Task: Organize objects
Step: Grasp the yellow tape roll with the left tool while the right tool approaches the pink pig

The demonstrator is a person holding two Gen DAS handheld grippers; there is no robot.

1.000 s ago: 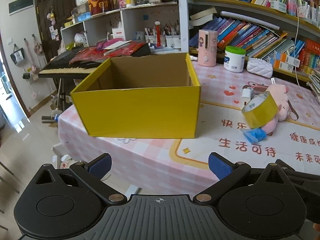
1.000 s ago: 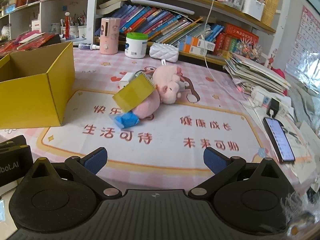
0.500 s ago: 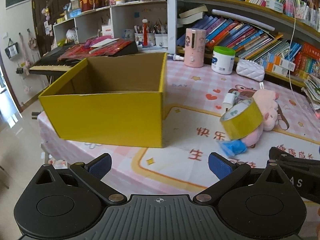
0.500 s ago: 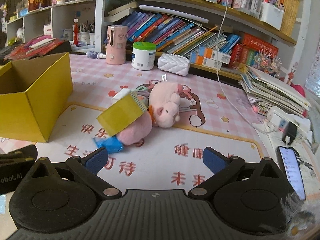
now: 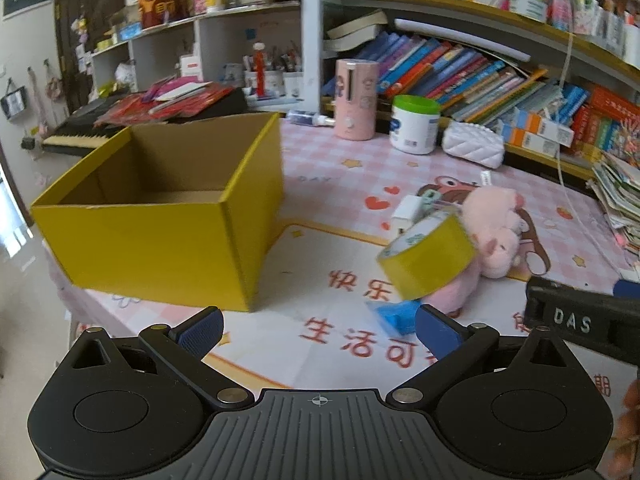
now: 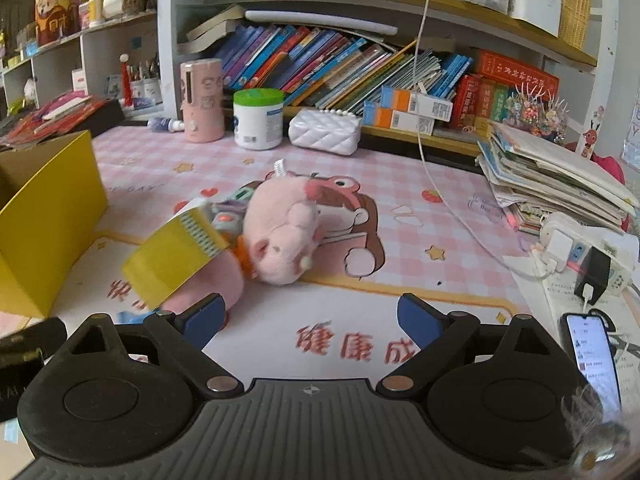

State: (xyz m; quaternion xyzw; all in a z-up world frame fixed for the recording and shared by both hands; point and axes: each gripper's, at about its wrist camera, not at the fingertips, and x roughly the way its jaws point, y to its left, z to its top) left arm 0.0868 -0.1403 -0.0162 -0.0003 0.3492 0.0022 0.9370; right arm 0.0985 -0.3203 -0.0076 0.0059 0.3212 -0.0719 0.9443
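Observation:
An open yellow cardboard box (image 5: 160,236) stands empty at the table's left; its corner (image 6: 44,216) shows in the right wrist view. A yellow tape roll (image 5: 428,260) (image 6: 176,256) leans on a pink plush pig (image 5: 492,232) (image 6: 280,240), with a small blue item (image 5: 396,316) below it. My left gripper (image 5: 316,332) is open, short of the tape, nothing between its fingers. My right gripper (image 6: 312,318) has its jaws closing with nothing between them; the pig lies just ahead of it. Its body (image 5: 580,320) shows at the right of the left wrist view.
A pink canister (image 6: 202,100), a white jar with green lid (image 6: 258,118) and a white quilted pouch (image 6: 324,136) line the back under bookshelves. A paper stack (image 6: 548,176), a power strip (image 6: 580,248) and a phone (image 6: 592,352) lie at the right.
Both grippers have moved forward and rightward over the table toward the tape and pig, which now look larger. The right gripper's fingers have drawn in a little.

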